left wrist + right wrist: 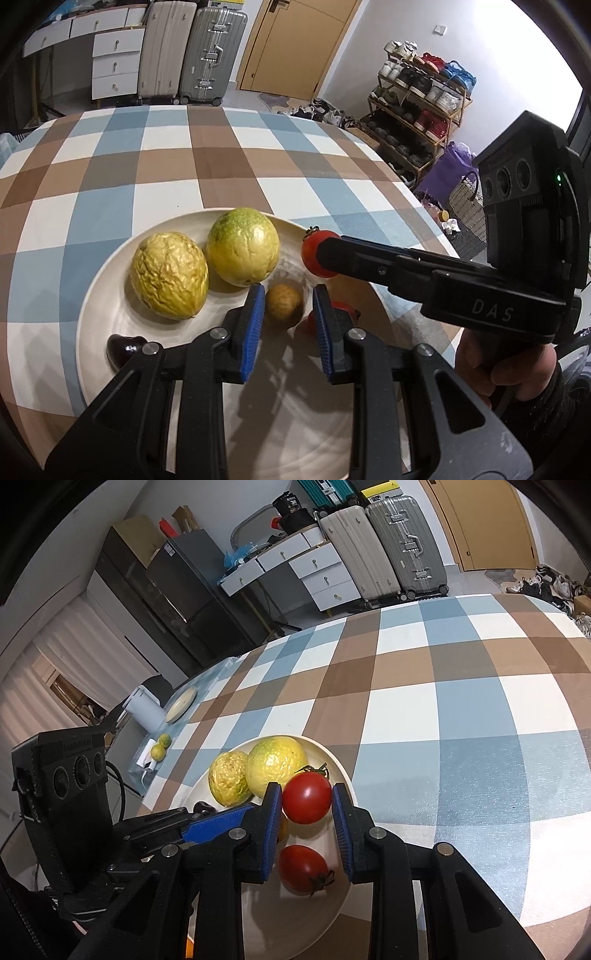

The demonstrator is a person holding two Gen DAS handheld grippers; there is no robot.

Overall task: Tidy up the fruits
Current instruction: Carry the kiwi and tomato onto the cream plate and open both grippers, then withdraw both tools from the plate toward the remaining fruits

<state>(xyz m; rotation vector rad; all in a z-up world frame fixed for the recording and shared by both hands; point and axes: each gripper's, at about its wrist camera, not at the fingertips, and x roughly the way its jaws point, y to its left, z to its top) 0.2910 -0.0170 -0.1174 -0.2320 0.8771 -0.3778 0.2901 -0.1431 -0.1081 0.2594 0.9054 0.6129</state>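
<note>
A cream plate (110, 295) holds a wrinkled yellow fruit (170, 278), a smoother yellow-green fruit (242, 247), a small brown fruit (284, 304), a dark cherry (123, 349) and a red tomato (340, 308). My left gripper (288, 291) hovers low over the plate, jaws shut to a narrow gap. The brown fruit lies just beyond the tips, not gripped. My right gripper (306, 794) is shut on a second red tomato (306, 797), held above the plate (295, 923) near its right rim. Below it lies the other tomato (303, 867).
The plate sits near the front of a table under a blue, brown and white checked cloth (221, 155). Off its left end stand a white appliance (144, 709), a flat round dish (181, 703) and two green citrus fruits (160, 746). A shoe rack (417, 107) stands to the right.
</note>
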